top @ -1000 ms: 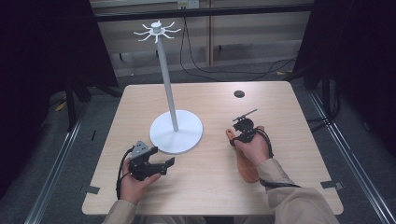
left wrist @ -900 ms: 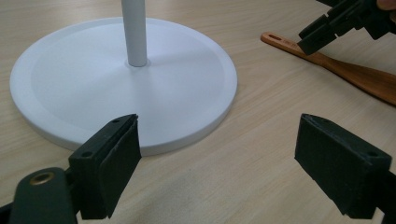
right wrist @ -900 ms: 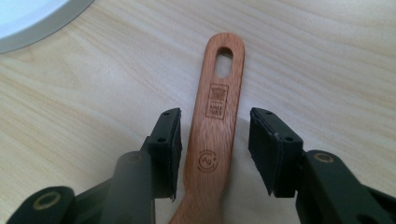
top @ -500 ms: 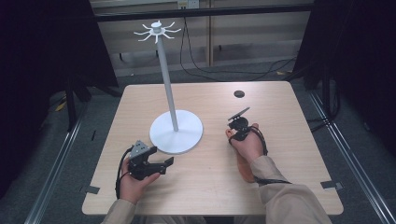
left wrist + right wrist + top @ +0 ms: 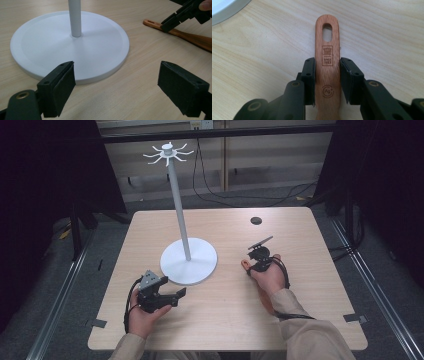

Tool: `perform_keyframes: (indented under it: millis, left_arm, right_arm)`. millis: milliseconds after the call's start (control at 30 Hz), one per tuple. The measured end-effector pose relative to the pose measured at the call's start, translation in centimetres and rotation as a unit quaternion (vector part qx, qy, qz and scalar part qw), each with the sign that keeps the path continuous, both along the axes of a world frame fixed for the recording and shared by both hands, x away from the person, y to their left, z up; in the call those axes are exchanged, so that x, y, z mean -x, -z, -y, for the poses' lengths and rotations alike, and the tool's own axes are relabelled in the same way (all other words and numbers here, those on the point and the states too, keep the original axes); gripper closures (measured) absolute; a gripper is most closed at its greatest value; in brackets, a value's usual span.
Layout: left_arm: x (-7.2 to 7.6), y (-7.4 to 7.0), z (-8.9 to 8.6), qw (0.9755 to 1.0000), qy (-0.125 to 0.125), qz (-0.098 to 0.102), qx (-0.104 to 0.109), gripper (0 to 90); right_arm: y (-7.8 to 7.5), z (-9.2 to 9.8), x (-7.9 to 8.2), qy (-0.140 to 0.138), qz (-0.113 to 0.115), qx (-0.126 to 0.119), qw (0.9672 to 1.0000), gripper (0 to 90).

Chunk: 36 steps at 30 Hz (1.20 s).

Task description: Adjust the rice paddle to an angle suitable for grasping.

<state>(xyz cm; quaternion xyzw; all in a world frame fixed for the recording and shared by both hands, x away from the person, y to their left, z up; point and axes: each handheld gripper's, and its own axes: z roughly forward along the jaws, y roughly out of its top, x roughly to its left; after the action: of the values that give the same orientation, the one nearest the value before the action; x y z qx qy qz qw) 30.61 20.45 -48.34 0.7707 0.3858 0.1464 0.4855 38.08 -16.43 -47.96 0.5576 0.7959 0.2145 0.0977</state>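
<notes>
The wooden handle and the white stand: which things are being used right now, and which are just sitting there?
Being used:
- wooden handle, lying on the table
- right claw, its jaws just closing around it

Just sitting there:
- white stand
- left claw, open
- small black disc

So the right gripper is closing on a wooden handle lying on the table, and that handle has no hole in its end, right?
Nearly. The right gripper does have the wooden handle between its jaws on the table, and they have just been closing. But the handle has a long hole through its rounded end. The right gripper view shows it.
</notes>
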Motion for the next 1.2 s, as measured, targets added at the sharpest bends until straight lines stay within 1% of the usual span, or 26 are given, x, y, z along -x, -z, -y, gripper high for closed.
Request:
perform_keyframes:
  millis: [100, 133, 167, 200, 233, 300, 367, 433, 467, 500, 533, 633, 667, 700, 733, 767, 800, 833, 867, 933, 967, 1033, 1067, 1100, 1167, 1200]
  left_arm:
    - [0.0, 0.0, 0.0, 1.0000, -0.002, -0.002, 0.002, 14.3]
    - [0.0, 0.0, 0.0, 1.0000, -0.003, -0.001, 0.002, 14.2]
    - [0.0, 0.0, 0.1, 1.0000, -0.001, -0.001, 0.003, 14.2]
    - [0.0, 0.0, 0.1, 1.0000, -0.001, -0.001, 0.003, 14.2]
    - [0.0, 0.0, 0.2, 1.0000, -0.005, -0.001, 0.008, 14.2]
    - [0.0, 0.0, 0.3, 1.0000, 0.000, 0.000, 0.006, 14.2]
    - [0.1, 0.0, 0.4, 1.0000, 0.002, -0.001, 0.005, 14.2]
    - [0.2, -0.1, 0.5, 1.0000, 0.003, -0.001, 0.004, 14.2]
    - [0.2, -0.1, 0.6, 1.0000, 0.004, 0.000, 0.004, 14.2]
    - [0.2, -0.1, 0.8, 1.0000, 0.004, 0.000, 0.005, 14.2]
    - [0.2, -0.1, 0.8, 1.0000, 0.004, 0.000, 0.005, 14.2]
    - [0.3, -0.1, 0.9, 1.0000, 0.005, 0.001, 0.005, 14.2]
    - [0.3, -0.1, 1.0, 1.0000, 0.007, 0.002, 0.001, 14.1]
    - [0.4, -0.1, 1.1, 1.0000, 0.007, 0.002, 0.000, 14.1]
    - [0.4, -0.1, 1.1, 1.0000, 0.007, 0.002, 0.000, 14.1]
    - [0.4, -0.1, 1.2, 1.0000, 0.009, 0.003, 0.001, 14.1]
    - [0.5, -0.2, 1.3, 0.9999, 0.009, 0.004, -0.001, 14.2]
    - [0.5, -0.2, 1.4, 0.9999, 0.010, 0.004, 0.002, 14.1]
    - [0.5, -0.2, 1.5, 0.9999, 0.011, 0.003, 0.004, 14.1]
    - [0.5, -0.1, 1.7, 0.9998, 0.018, 0.000, 0.010, 14.1]
    - [0.5, 0.0, 1.8, 0.9998, 0.016, -0.001, 0.013, 14.1]
    - [0.5, 0.0, 1.9, 0.9997, 0.020, -0.003, 0.012, 14.0]
    - [0.5, 0.0, 2.0, 0.9996, 0.019, -0.005, 0.019, 14.0]
    - [0.5, 0.0, 2.0, 0.9995, 0.018, -0.007, 0.023, 13.9]
    - [0.5, 0.0, 2.3, 0.9994, 0.021, -0.007, 0.028, 13.8]
    - [0.5, -0.1, 2.4, 0.9993, 0.025, -0.007, 0.028, 13.8]
  right_arm:
    - [-0.3, 0.6, 0.5, 0.004, 0.017, -0.019, 0.9997, 66.7]
    - [-0.6, 1.1, 0.8, 0.002, 0.034, -0.035, 0.9988, 66.7]
    - [-0.8, 1.2, 1.1, 0.009, 0.039, -0.046, 0.9981, 66.7]
    - [-0.8, 1.2, 1.1, 0.009, 0.039, -0.046, 0.9981, 66.7]
    - [-1.0, 1.5, 1.2, 0.010, 0.049, -0.059, 0.9970, 66.7]
    - [-1.5, 1.9, 1.6, 0.012, 0.067, -0.076, 0.9948, 66.7]
    - [-1.9, 2.3, 2.1, 0.014, 0.088, -0.092, 0.9917, 66.7]
    - [-2.3, 2.7, 2.6, 0.015, 0.110, -0.108, 0.9879, 66.7]
    - [-2.5, 2.8, 2.8, 0.011, 0.124, -0.116, 0.9855, 66.7]
    - [-2.9, 3.0, 3.4, 0.011, 0.143, -0.133, 0.9808, 66.6]
    - [-2.9, 3.0, 3.4, 0.011, 0.143, -0.133, 0.9808, 66.6]
    - [-3.4, 3.2, 4.3, 0.009, 0.163, -0.148, 0.9755, 66.7]
    - [-3.5, 3.3, 4.5, 0.009, 0.170, -0.155, 0.9732, 66.7]
    - [-3.6, 3.5, 5.0, 0.011, 0.180, -0.171, 0.9687, 66.6]
    - [-3.6, 3.5, 5.0, 0.011, 0.180, -0.171, 0.9687, 66.6]
    - [-3.7, 3.7, 5.2, 0.011, 0.188, -0.177, 0.9661, 66.7]
    - [-3.9, 3.9, 5.8, 0.009, 0.202, -0.187, 0.9613, 66.6]
    - [-4.0, 3.9, 6.0, 0.005, 0.210, -0.194, 0.9583, 66.7]
    - [-4.0, 3.9, 6.0, 0.005, 0.210, -0.194, 0.9583, 66.7]
    - [-4.2, 3.7, 6.5, -0.003, 0.222, -0.203, 0.9539, 66.6]
    - [-4.3, 3.5, 6.8, -0.008, 0.230, -0.204, 0.9515, 66.6]
    - [-4.4, 3.2, 7.2, -0.014, 0.239, -0.215, 0.9468, 66.6]
    - [-4.5, 3.1, 7.4, -0.016, 0.247, -0.217, 0.9443, 66.7]
    - [-4.5, 3.0, 7.5, -0.021, 0.251, -0.218, 0.9429, 66.6]
    - [-4.5, 3.0, 7.8, -0.026, 0.263, -0.225, 0.9377, 66.6]
    - [-4.5, 3.0, 7.8, -0.026, 0.263, -0.225, 0.9377, 66.6]
